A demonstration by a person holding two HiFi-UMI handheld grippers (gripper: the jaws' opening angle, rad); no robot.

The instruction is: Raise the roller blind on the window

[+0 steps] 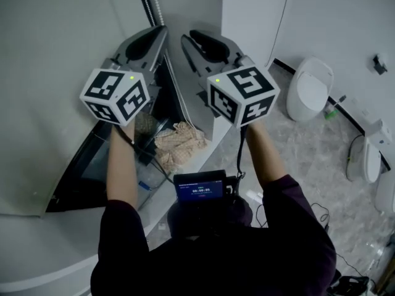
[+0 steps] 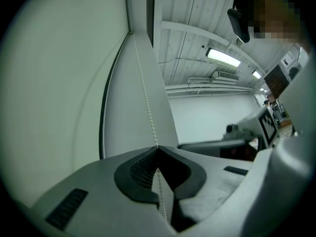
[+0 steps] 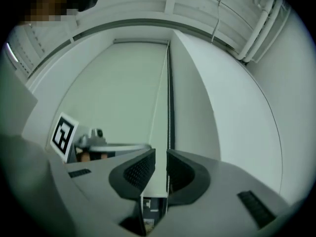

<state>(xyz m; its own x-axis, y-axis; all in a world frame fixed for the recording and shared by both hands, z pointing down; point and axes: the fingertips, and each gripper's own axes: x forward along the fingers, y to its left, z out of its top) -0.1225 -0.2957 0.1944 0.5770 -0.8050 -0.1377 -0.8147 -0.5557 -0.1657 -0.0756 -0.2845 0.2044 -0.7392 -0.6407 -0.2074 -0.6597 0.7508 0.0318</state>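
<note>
The pale roller blind (image 1: 55, 54) hangs over the window at the left, with dark glass showing below its lower edge. Its white bead chain (image 2: 145, 98) runs down the frame beside it. My left gripper (image 1: 162, 29) is raised to the chain and is shut on it; in the left gripper view the beads pass straight through the closed tips of the left gripper (image 2: 157, 148). My right gripper (image 1: 186, 37) is held just to the right at the same height. Its jaws stand a small gap apart. The bead chain (image 3: 170, 112) runs down along the right pad of the right gripper (image 3: 161, 154), unpinched.
A white wall corner (image 1: 247, 17) rises right behind the grippers. Toilets (image 1: 308, 91) stand on the marble floor at the right. A crumpled patterned cloth (image 1: 179, 142) lies on the sill. A small screen device (image 1: 199, 187) hangs at the person's chest, and cables trail on the floor.
</note>
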